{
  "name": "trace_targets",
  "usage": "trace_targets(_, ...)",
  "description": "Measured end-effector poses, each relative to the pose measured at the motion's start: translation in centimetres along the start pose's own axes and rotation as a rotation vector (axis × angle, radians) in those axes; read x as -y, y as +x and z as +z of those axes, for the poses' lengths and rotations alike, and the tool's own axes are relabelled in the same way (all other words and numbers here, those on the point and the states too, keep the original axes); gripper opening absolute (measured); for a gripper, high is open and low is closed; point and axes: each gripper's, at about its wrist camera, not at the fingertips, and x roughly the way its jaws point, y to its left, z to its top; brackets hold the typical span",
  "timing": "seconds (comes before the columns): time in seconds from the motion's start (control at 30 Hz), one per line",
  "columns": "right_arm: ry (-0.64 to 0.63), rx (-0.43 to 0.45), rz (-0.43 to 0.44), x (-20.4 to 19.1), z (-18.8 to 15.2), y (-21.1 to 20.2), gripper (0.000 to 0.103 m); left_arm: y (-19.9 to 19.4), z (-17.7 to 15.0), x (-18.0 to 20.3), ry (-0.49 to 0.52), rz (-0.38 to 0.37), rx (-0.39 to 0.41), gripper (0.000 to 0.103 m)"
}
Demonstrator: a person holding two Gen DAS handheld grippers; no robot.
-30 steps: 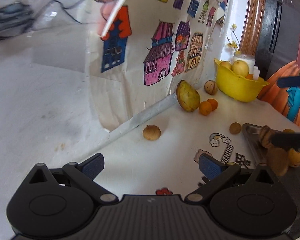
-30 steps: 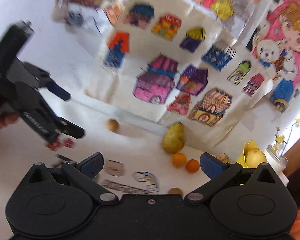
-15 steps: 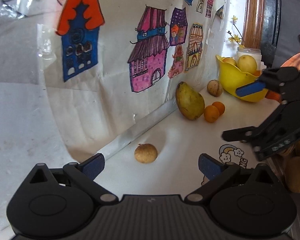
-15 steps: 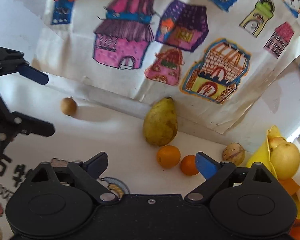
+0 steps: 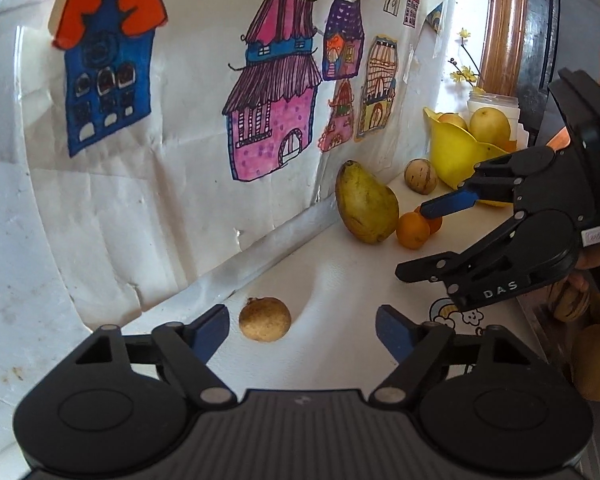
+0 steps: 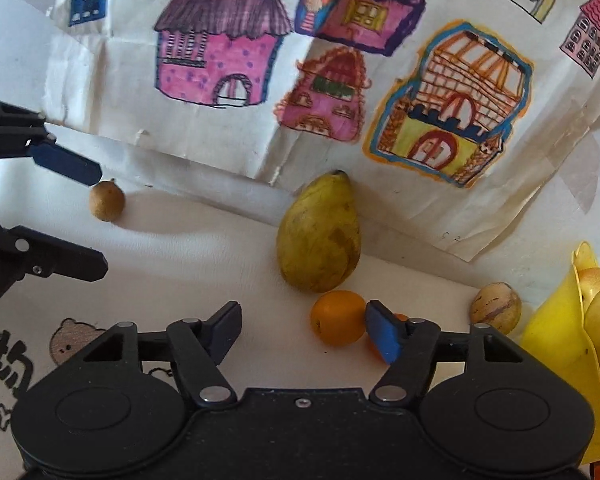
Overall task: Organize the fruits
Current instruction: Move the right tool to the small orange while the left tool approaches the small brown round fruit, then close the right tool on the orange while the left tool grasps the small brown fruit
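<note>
A small tan round fruit lies on the white tabletop near the wall. It sits between the fingers of my left gripper, nearer the left pad. Those jaws are closing and no pad presses it. My right gripper straddles an orange. Its jaws are closing too: the right pad is at the orange's side and the left pad stands apart. A second orange is mostly hidden behind the right finger. A yellow-green pear leans on the wall just beyond.
A yellow bowl holding fruit stands at the right, with a striped round fruit beside it. Paper house drawings cover the wall close ahead. More fruit lies at the near right edge.
Both grippers have come lower and closer to the tabletop, and both have narrowed their jaws. The tan fruit now lies between the left fingers, and the orange between the right ones.
</note>
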Motion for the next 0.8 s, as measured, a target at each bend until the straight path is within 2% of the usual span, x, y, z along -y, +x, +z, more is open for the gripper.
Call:
trace_targets(0.13, 0.060, -0.013, 0.008, 1.4, 0.2, 0.8, 0.071, 0.5, -0.1, -0.4, -0.038, -0.014, -0.005, 0.078)
trace_targets(0.4, 0.055, -0.006, 0.003, 1.7, 0.7, 1.2, 0.069, 0.6, -0.4, -1.1, -0.081, 0.003, 0.008, 0.065)
trace_targets(0.53, 0.063, 0.001, -0.022, 1.9, 0.8, 1.2, 0.058, 0.7, -0.5, -1.1, -0.085, 0.014, 0.013, 0.054)
trace_targets(0.67, 0.012, -0.007, -0.056, 1.7, 0.7, 1.6, 0.051, 0.7, -0.5, -0.9, -0.086, 0.011, 0.006, 0.043)
trace_targets(0.8, -0.042, -0.015, -0.107, 0.9, 0.4, 1.8, 0.043, 0.8, -0.5, -0.6, -0.086, 0.004, 0.002, 0.037)
